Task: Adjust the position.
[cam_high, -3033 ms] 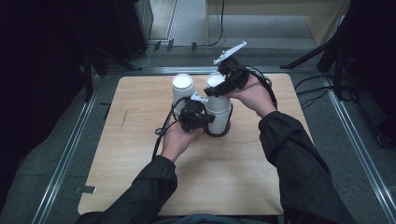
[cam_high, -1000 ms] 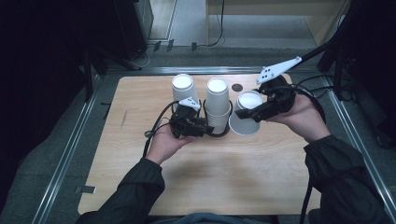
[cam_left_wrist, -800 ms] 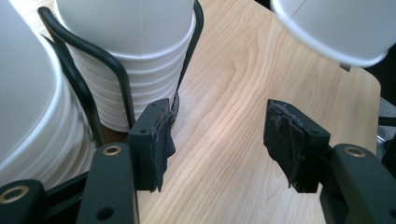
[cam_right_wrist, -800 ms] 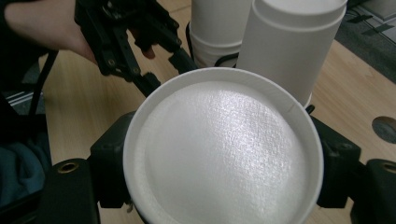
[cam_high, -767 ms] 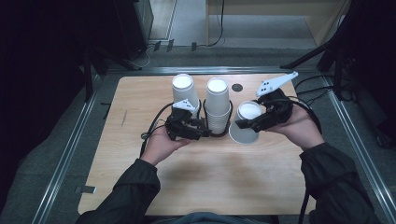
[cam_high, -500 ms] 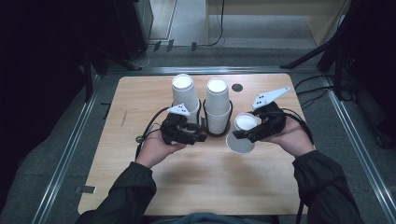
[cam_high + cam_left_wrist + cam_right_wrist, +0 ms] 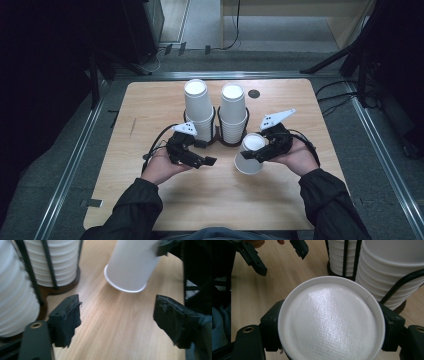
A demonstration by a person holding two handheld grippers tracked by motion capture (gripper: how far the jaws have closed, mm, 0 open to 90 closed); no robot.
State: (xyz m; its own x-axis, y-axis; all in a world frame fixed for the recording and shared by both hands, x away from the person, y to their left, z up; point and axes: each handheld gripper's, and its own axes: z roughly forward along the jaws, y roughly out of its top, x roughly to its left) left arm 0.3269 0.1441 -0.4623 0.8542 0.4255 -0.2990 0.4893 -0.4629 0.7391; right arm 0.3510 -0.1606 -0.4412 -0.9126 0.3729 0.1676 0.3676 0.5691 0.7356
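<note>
The right gripper [image 7: 256, 154] clamps an upside-down paper cup [image 7: 251, 154] near its base, tilted, its rim low over the table [image 7: 280, 210], just in front of the right-hand stack of cups [image 7: 233, 112] in its wire rack [image 7: 218, 135]. Bare wood lies open toward the near edge. The left gripper [image 7: 204, 161] stands released with nothing between its jaws, which have just been opening; a second ago it was up against that stack, and the cup was higher.
</note>
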